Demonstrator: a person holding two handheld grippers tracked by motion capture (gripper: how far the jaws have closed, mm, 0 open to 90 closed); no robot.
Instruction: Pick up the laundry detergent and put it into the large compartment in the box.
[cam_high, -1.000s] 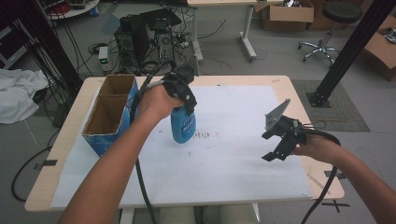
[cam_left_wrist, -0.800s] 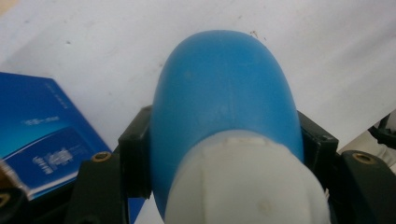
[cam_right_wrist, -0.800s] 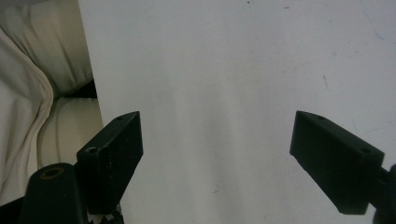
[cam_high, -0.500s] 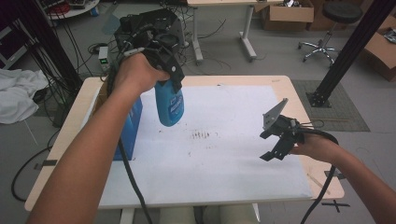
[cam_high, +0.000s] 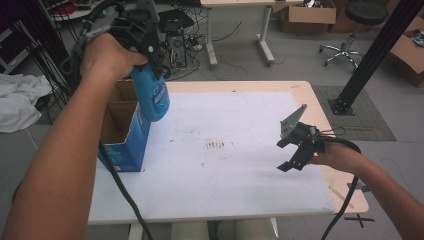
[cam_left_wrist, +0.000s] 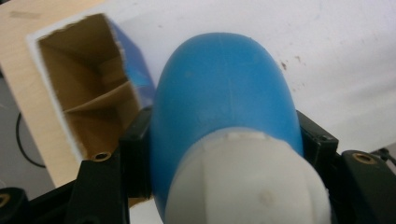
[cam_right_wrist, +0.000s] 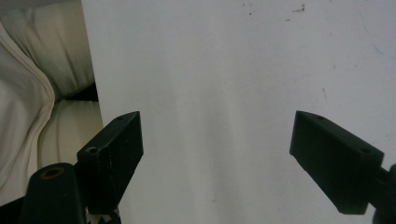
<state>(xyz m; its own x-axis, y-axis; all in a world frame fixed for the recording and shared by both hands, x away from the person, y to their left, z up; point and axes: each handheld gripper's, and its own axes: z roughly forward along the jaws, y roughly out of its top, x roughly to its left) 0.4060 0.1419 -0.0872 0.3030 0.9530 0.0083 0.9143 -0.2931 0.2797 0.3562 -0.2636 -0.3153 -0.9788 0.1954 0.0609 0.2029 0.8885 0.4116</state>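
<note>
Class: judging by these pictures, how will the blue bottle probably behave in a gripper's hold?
The blue bottle looks smooth and rounded, so it may slip. The left gripper clamps it without visible denting, so it is probably fairly stiff. It hangs tilted above the cardboard box, so it might swing.

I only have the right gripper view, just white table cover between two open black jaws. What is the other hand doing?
Observer: The left gripper holds a blue bottle in the air, above the table.
Operator: Is it gripped firmly?
Observer: In the left gripper view the jaws press on both sides of the bottle, just below its white cap.
Operator: What is under it?
Observer: An open blue cardboard box with a divider inside stands at the left of the table; the bottle hangs beside its open top.
</note>
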